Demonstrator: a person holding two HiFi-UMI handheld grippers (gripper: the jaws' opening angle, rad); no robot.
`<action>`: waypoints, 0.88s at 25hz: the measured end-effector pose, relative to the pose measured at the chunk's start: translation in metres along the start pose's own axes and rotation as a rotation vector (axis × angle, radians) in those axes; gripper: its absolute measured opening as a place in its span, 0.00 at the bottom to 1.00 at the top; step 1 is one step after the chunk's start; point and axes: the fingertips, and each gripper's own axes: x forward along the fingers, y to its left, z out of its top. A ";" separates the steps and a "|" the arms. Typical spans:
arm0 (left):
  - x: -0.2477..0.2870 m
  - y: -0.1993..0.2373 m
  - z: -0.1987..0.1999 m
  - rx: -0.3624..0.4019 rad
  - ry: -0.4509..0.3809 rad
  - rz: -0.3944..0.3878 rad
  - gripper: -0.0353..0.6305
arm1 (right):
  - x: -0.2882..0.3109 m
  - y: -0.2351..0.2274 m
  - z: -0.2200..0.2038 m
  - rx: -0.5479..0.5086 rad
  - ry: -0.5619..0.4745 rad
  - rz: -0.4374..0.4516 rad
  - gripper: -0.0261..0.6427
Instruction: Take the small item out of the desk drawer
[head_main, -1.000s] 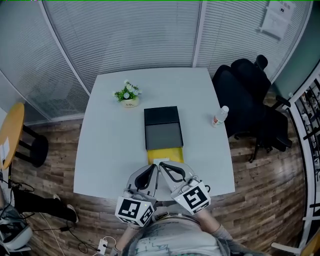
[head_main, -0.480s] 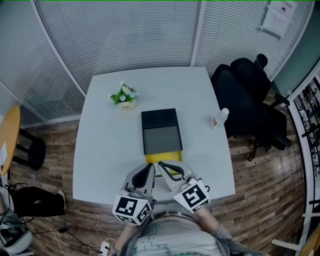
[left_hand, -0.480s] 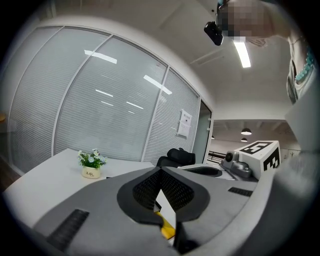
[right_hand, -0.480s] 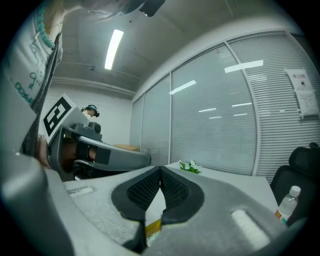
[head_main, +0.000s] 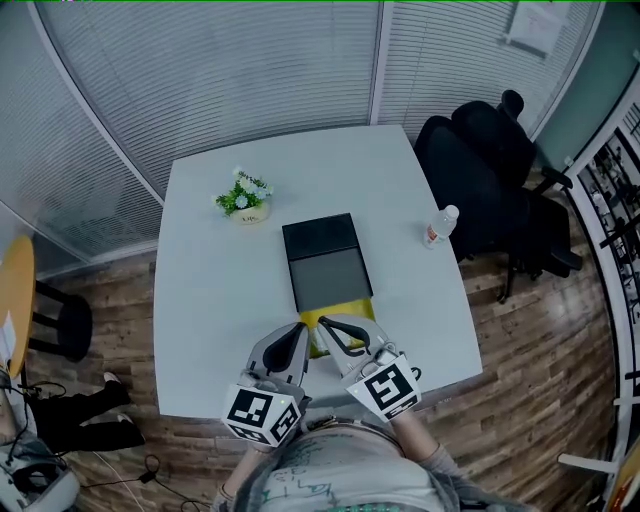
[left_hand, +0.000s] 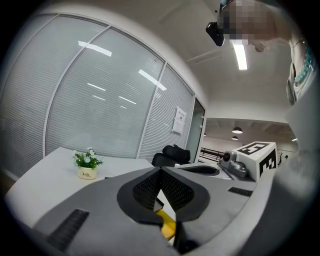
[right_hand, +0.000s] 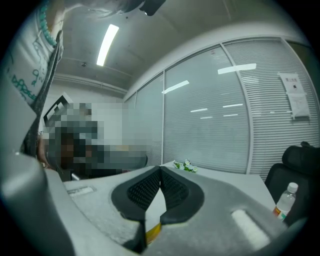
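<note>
The 2 shut, empty grippers, left gripper (head_main: 299, 332) and right gripper (head_main: 326, 327), hover at lower centre over the yellow drawer (head_main: 350, 311) pulled from the black box (head_main: 320, 237) on the table (head_main: 210, 260), seemingly poised for a small item I cannot see.

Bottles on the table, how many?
1. The bottle stands near the table's right edge in the head view, beside the black chair. Inside of the yellow drawer is partly hidden.

My left gripper (head_main: 299, 336) and right gripper (head_main: 327, 328) cover the near end of the yellow drawer (head_main: 346, 313); I cannot see its contents.
</note>
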 end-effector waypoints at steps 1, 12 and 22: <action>-0.002 0.002 0.000 -0.001 0.002 -0.001 0.05 | 0.003 0.002 0.000 -0.002 0.001 0.000 0.04; -0.005 0.018 0.004 -0.005 -0.002 -0.004 0.05 | 0.018 0.005 -0.005 -0.009 0.025 -0.002 0.04; -0.008 0.029 -0.006 -0.035 0.034 -0.004 0.05 | 0.022 0.002 -0.049 -0.160 0.197 -0.016 0.04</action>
